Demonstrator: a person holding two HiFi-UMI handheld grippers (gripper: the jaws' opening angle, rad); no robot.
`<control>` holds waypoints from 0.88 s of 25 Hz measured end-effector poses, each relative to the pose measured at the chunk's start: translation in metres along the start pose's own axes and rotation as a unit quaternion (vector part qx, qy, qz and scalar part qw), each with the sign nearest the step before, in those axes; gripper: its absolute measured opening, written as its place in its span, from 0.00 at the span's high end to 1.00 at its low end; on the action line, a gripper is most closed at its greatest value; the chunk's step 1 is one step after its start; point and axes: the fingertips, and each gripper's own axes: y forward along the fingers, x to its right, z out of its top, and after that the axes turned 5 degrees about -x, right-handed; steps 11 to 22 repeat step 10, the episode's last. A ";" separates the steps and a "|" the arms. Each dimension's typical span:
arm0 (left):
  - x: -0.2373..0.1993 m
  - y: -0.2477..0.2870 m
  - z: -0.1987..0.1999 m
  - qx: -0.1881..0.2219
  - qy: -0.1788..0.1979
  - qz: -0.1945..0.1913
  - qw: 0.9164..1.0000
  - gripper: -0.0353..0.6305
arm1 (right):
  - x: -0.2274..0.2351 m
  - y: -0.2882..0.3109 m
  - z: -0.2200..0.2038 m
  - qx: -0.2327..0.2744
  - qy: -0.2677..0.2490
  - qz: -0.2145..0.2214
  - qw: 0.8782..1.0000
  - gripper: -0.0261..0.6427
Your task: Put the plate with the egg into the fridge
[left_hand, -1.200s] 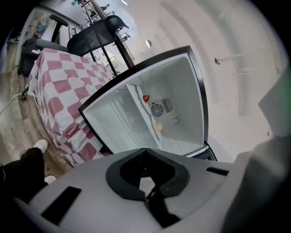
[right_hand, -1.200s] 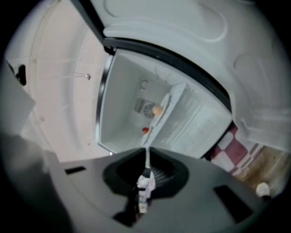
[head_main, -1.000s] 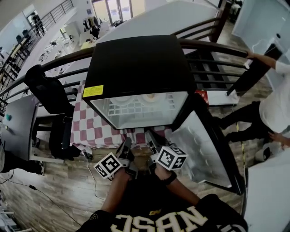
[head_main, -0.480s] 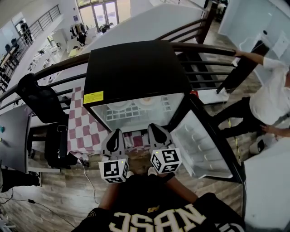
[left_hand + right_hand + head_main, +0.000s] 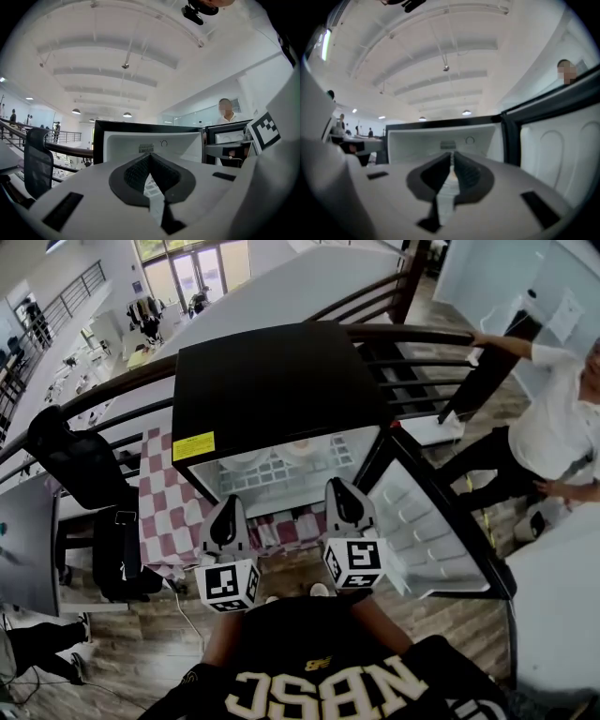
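Observation:
The black mini fridge (image 5: pixel 272 381) stands with its door (image 5: pixel 427 531) swung open to the right. On its white wire shelf lies a white plate with an egg (image 5: pixel 305 448), beside a second white dish (image 5: pixel 242 458). My left gripper (image 5: pixel 228 502) and right gripper (image 5: pixel 339 486) hover side by side in front of the opening, short of the shelf, both shut and empty. The left gripper view shows shut jaws (image 5: pixel 149 161) aimed at the white fridge interior (image 5: pixel 154 145). The right gripper view shows the same for its jaws (image 5: pixel 451 159).
The fridge sits on a table with a red-and-white checked cloth (image 5: pixel 164 512). A black office chair (image 5: pixel 80 460) stands to the left. A dark railing (image 5: pixel 412 334) runs behind. A person in a white shirt (image 5: pixel 553 427) stands at the right, beyond the open door.
Both grippers have swung up from low in front of my body and spread apart, and now point at the open fridge. Their jaws stayed shut.

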 end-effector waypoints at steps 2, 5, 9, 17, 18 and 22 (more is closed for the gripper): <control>0.001 0.006 -0.002 -0.002 -0.008 -0.008 1.000 0.91 | 0.002 0.002 0.001 -0.001 -0.003 -0.005 1.000 0.90; 0.005 0.006 -0.004 -0.002 -0.021 -0.016 1.000 0.91 | 0.000 0.000 0.001 -0.004 -0.010 -0.002 1.000 0.91; -0.001 0.014 0.017 0.028 -0.012 -0.025 0.999 0.91 | -0.010 0.009 0.028 0.033 -0.028 0.002 0.999 0.93; -0.002 0.016 0.023 0.037 -0.009 -0.027 0.999 0.91 | -0.013 0.012 0.035 0.043 -0.033 0.003 0.999 0.93; -0.002 0.016 0.023 0.037 -0.009 -0.027 0.999 0.91 | -0.013 0.012 0.035 0.043 -0.033 0.003 0.999 0.93; -0.002 0.016 0.023 0.037 -0.009 -0.027 0.999 0.91 | -0.013 0.012 0.035 0.043 -0.033 0.003 0.999 0.93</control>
